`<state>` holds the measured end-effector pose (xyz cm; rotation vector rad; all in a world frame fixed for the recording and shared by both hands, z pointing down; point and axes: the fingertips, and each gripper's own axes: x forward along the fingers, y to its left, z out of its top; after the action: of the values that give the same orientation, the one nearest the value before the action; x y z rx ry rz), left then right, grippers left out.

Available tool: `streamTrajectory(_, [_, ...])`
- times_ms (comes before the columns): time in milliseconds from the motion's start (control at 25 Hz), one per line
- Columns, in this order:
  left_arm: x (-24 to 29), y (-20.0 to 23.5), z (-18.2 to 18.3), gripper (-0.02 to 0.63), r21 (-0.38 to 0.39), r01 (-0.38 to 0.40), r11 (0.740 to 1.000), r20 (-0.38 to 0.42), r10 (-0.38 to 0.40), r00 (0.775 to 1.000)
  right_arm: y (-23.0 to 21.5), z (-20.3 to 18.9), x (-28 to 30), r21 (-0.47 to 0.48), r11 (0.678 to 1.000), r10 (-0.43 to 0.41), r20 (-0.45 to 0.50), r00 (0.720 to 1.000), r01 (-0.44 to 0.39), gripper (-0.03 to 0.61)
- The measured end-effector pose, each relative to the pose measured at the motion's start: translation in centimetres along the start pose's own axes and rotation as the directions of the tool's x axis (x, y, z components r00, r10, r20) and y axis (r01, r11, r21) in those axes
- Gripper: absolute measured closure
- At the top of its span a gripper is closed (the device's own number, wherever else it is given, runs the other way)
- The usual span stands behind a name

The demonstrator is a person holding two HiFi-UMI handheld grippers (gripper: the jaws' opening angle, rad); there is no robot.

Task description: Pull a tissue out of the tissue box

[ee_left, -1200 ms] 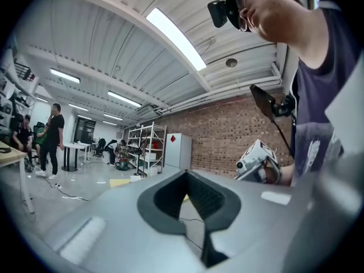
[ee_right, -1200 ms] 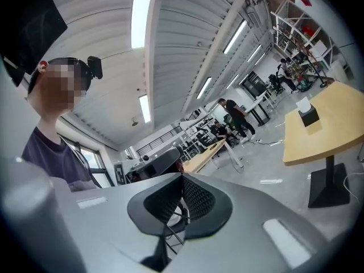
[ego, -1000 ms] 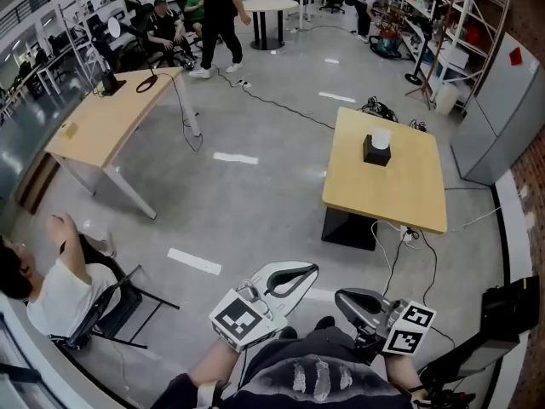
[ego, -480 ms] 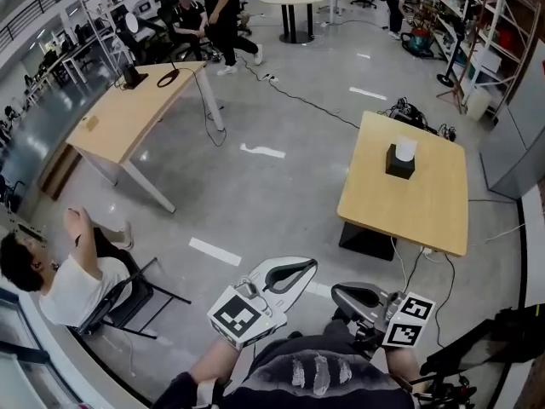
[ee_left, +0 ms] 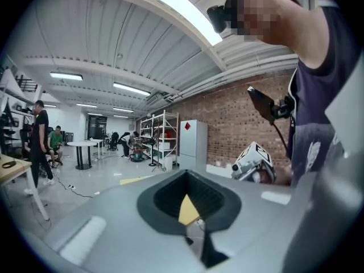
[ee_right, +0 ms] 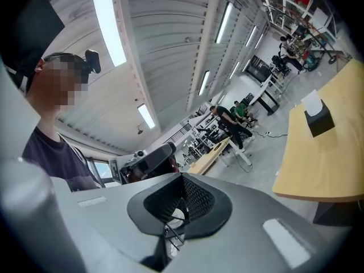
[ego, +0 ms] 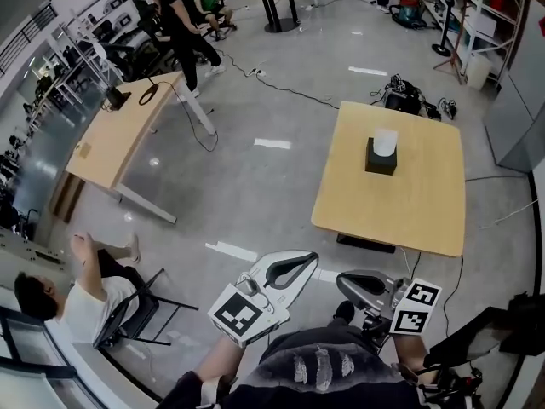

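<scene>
The left gripper [ego: 298, 265] is held close in front of the person's body with its jaws fully together and nothing between them, and the left gripper view shows only the room beyond the closed tips. The right gripper [ego: 351, 281] sits just beside it, and its own view shows its jaws closed and empty too. Both are well apart from the work. The black tissue box [ego: 381, 156] stands upright near the far middle of a light wooden table [ego: 426, 203], across a stretch of bare floor [ego: 255, 194], and the right gripper view catches it at the upper right [ee_right: 319, 121]. A white tissue [ego: 385, 140] stands up out of the slot in the box's top as a loose tuft, clear of the box walls. That tuft is likely the place to take hold. Pinch it across its width, a little below its top edge, where the sheet is doubled and the pads can get a real bite. The tissue should be very light, limp and easy to tear, so a firm grip and a steady, straight-up pull will probably suit it better than a snatch. The box looks small and probably light, so it may lift or slide with the sheet. The free gripper could press down on the box's top beside the slot. Either gripper's jaws must open before anything can be gripped.
</scene>
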<state>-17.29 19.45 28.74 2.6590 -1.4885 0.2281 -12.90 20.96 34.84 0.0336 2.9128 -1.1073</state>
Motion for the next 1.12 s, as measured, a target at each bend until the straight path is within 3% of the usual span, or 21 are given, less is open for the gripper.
streamTrajectory(400, [8.7,0.2,1.1,0.612,0.025,0.009,1.000,-0.019,-0.009,1.000,-6.7,5.0,-5.3,-0.042,0.999,-0.021,0.055,0.998,0.024,0.581])
streamTrajectory(640, [12.1,1.4,0.9,0.612,0.025,0.072,0.997,-0.030,-0.071,0.997,-9.0,6.1,-6.4,-0.022,0.994,-0.102,0.066,0.993,0.104,0.581])
streamTrajectory(920, [16.1,5.8,1.3,0.612,0.039,0.156,0.987,0.010,-0.157,0.988,-12.3,9.6,-5.5,-0.034,0.973,-0.225,0.101,0.969,0.230,0.581])
streamTrajectory(1120, [17.7,11.0,2.3,0.612,0.039,0.209,0.977,0.054,-0.210,0.976,-14.6,11.9,-1.5,-0.072,0.950,-0.298,0.086,0.951,0.304,0.581])
